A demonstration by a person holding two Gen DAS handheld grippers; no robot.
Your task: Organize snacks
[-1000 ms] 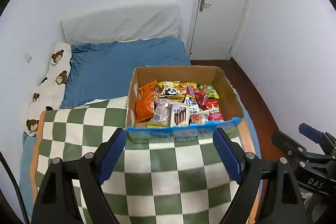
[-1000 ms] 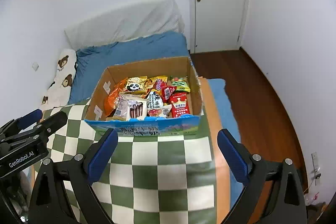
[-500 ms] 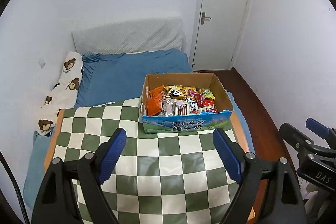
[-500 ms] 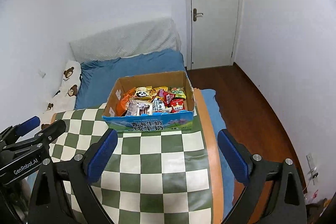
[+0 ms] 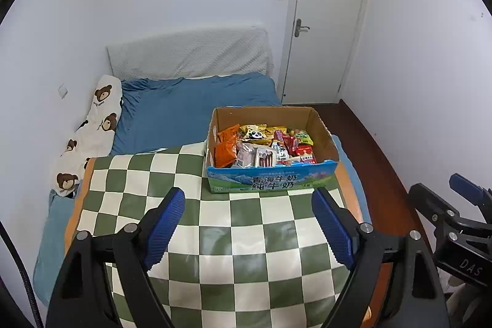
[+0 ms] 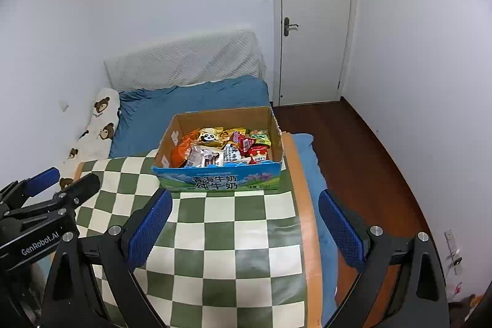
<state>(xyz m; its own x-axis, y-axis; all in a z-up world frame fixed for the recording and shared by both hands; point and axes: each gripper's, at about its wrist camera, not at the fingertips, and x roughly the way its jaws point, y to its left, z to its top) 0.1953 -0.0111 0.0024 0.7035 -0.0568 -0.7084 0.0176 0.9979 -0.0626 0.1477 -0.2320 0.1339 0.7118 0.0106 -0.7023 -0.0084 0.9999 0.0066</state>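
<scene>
Already, as we read it, the snacks (image 5: 264,145) sit packed together inside the cardboard box (image 5: 323,128), which stands on the far end of the green-and-white checked cloth (image 5: 246,251), toward its right edge. We see no loose packet on the cloth or on the blue sheet (image 5: 190,109) beyond it, so we judge the gathering done or nearly so. What could remain is tidying within the box, and we cannot tell that from here.

Our left gripper (image 5: 248,223) hangs above the near squares with its blue pads (image 5: 164,228) spread wide and nothing between them. Our right gripper (image 6: 245,226) is the same, released and empty, well short of the box.

From the left wrist we see the bear-print pillow (image 5: 92,134) in full along the wall, plus the other gripper at the right margin. From the right wrist we get more of the wooden floor (image 6: 353,149), the orange border of the cloth (image 6: 303,192) running the whole side, and the box's right wall from outside. Both views show the white door (image 6: 313,20) shut behind the bed.
</scene>
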